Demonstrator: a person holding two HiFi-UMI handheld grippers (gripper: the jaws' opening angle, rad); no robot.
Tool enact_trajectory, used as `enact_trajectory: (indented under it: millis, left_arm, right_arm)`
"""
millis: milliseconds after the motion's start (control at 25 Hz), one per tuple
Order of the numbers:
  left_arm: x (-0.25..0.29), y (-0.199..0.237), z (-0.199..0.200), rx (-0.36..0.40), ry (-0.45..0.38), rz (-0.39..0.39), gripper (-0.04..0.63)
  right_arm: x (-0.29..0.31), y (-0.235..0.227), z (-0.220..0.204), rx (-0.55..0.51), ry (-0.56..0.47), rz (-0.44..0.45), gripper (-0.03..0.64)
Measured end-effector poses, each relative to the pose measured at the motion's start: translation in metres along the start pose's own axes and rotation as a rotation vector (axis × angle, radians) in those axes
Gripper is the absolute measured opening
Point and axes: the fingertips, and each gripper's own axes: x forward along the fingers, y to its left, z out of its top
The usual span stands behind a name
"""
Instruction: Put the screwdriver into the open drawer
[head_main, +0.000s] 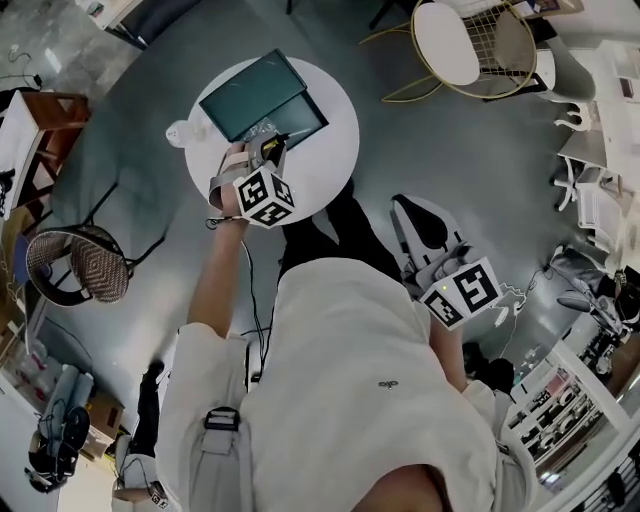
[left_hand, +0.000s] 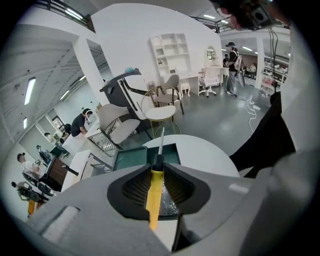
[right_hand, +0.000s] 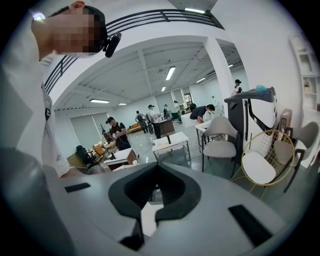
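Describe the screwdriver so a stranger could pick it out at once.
On the round white table sits a dark green drawer box. Near it is the left gripper, its jaws shut on the screwdriver: the only thing there with a bright yellow handle, black collar and thin metal shaft.

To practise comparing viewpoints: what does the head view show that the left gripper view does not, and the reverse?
Only the head view: the right hand-held gripper and a dark mesh chair. Only the left gripper view: the screwdriver, its yellow handle clamped between the jaws, and white wall shelves. Both: the round white table and open green drawer.
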Motion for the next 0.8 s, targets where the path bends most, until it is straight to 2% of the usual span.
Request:
enact_trajectory:
  millis: [400,800]
  left_arm:
    - [0.061,-0.005,-0.033,-0.050,0.071,-0.042,0.087]
    - [0.105,-0.017,-0.060,0.007,0.148,-0.072,0.087]
  right_arm:
    - [0.007,-0.011,-0.018,0.036,0.077,-0.021,0.006]
    - [0.013,-0.012,-0.036,0.071,0.114,-0.031,0.006]
